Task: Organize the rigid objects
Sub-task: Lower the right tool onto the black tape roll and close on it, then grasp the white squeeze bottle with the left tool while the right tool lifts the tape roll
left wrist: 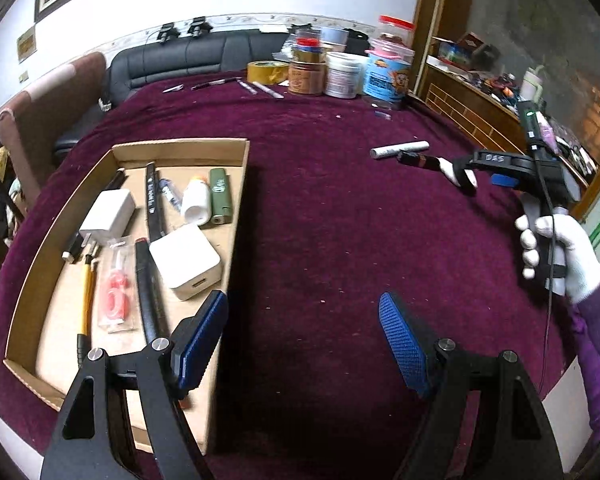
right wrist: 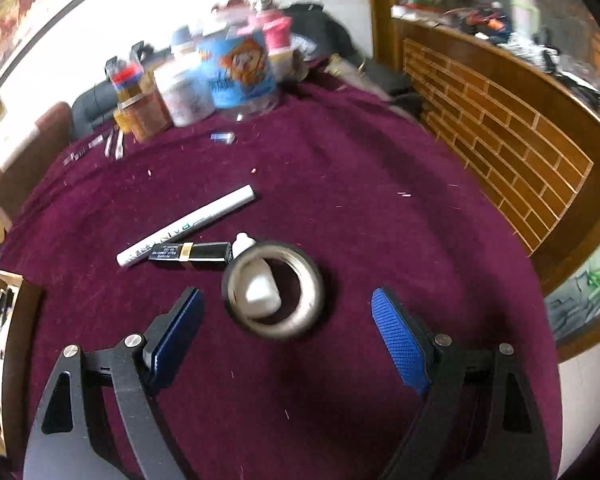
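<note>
A cardboard tray [left wrist: 44,236] lies on the purple cloth at left, holding white chargers [left wrist: 186,260], a green lighter [left wrist: 221,196], a small white bottle [left wrist: 196,200], pens and a packet. My left gripper [left wrist: 302,340] is open and empty beside the tray's right wall. My right gripper [right wrist: 286,340] is open and empty just short of a tape roll [right wrist: 274,290] with a small white bottle [right wrist: 260,292] inside it. A black lipstick tube [right wrist: 190,254] and a white marker [right wrist: 188,224] lie just beyond. The right gripper also shows in the left wrist view [left wrist: 484,174].
Jars and tubs [left wrist: 340,68] and a yellow tape roll [left wrist: 266,72] stand at the table's far edge, with pens [left wrist: 220,84] beside them. A wooden cabinet [right wrist: 500,152] borders the table on the right. A sofa [left wrist: 180,60] and chair [left wrist: 48,108] stand behind.
</note>
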Available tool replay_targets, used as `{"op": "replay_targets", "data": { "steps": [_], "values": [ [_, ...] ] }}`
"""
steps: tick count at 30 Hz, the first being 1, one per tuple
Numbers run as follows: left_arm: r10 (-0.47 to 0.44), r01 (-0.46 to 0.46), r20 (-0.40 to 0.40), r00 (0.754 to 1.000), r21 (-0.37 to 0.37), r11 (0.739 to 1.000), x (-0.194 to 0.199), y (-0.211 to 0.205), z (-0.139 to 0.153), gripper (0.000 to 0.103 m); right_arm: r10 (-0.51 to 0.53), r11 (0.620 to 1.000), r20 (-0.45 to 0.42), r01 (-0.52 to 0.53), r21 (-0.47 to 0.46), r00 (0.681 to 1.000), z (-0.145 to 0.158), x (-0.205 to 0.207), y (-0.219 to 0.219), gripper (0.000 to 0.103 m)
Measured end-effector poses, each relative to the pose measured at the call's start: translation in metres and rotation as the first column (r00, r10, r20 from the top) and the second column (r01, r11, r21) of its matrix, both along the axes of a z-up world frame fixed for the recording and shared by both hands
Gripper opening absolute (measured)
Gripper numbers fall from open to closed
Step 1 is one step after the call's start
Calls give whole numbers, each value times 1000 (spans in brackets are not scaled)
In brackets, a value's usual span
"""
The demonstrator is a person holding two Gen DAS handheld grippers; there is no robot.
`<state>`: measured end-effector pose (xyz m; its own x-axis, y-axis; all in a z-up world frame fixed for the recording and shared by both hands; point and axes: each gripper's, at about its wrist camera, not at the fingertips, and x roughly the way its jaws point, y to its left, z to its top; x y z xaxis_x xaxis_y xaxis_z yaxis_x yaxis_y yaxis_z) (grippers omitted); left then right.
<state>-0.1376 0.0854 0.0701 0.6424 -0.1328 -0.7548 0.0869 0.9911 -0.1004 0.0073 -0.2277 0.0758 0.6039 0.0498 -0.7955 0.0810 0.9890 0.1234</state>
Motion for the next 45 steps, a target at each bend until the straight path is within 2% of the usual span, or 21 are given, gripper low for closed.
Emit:
{"op": "replay_targets", "data": {
  "steps": [2, 4, 5, 6, 9, 12, 14, 17, 19, 23, 25, 28, 29, 31, 33, 35, 37, 39, 40, 42, 45],
  "values": [
    [13, -13, 0, 1000, -22, 1000, 1, 7, 1, 73, 3, 1000, -22, -2, 14, 1000, -8, 12, 3, 85],
    [21, -21, -5, 1000, -42, 999, 3, 11, 1, 73, 28, 997, -61, -24, 67, 998, -19, 19, 6, 60],
    [23, -24, -7, 1000, -47, 999, 4, 12, 0, 73, 33, 996, -75, -27, 85, 997, -23, 16, 7, 59],
    [26, -27, -9, 1000, -49, 998, 4, 13, -1, 73, 40, 997, -56, -35, 73, 998, -21, 11, 9, 59],
    [15, -17, -23, 1000, -65, 998, 10, 12, -4, 73, 123, 985, -67, -114, 131, 990, -20, -13, 14, 59],
    [-31, 28, -38, 999, -90, 996, 20, 4, -6, 73, 261, 948, -95, -237, 211, 961, -20, -47, 20, 60],
    [-88, 80, -62, 994, -117, 990, 33, -7, -8, 73, 317, 944, -114, -301, 137, 941, -18, -68, 28, 59],
    [-144, 131, -78, 987, -152, 980, 51, -23, -7, 73, 317, 944, -97, -305, 127, 943, -13, -78, 24, 62],
    [-174, 164, -62, 983, -134, 977, 63, -39, -4, 73, 293, 946, -23, -286, 150, 956, -4, -80, 15, 71],
    [-220, 212, -77, 973, -98, 972, 85, -69, -6, 73, 175, 951, 118, -199, 235, 977, 2, -74, -12, 74],
    [-287, 276, -86, 954, -121, 954, 95, -90, -9, 73, 76, 959, 151, -113, 259, 986, -6, -69, -30, 74],
    [-391, 390, -30, 920, -47, 920, 103, -123, -4, 72, 1, 956, 99, -30, 292, 995, -17, -59, -53, 74],
    [-457, 457, 6, 890, -2, 890, 107, -140, -1, 72, -26, 947, 103, -9, 321, 994, -18, -60, -60, 74],
    [-543, 542, 20, 840, 39, 839, 118, -161, 1, 71, -68, 927, 98, 26, 374, 993, -21, -59, -74, 74],
    [-632, 632, -14, 775, 29, 774, 136, -183, -4, 61, -95, 913, 73, 58, 403, 993, -26, -57, -82, 74],
    [-668, 669, -49, 743, 17, 743, 151, -197, -10, 59, -113, 896, 58, 77, 437, 992, -29, -57, -91, 74],
    [-675, 678, -93, 732, 4, 735, 168, -209, -22, 54, -119, 879, 55, 79, 471, 991, -28, -62, -97, 74],
    [-677, 677, -148, 721, -59, 733, 179, -210, -33, 36, -113, 870, 55, 72, 487, 992, -28, -67, -99, 74],
    [-678, 664, -148, 720, -136, 735, 186, -207, -36, 33, -103, 863, 56, 61, 501, 993, -27, -65, -96, 74],
    [-674, 650, -160, 721, -182, 738, 190, -202, -38, 30, -82, 858, 55, 42, 511, 995, -27, -62, -92, 74],
    [-667, 652, -173, 724, -141, 745, 188, -200, -41, 30, -55, 860, 51, 21, 510, 997, -28, -62, -88, 74]
  ]
}}
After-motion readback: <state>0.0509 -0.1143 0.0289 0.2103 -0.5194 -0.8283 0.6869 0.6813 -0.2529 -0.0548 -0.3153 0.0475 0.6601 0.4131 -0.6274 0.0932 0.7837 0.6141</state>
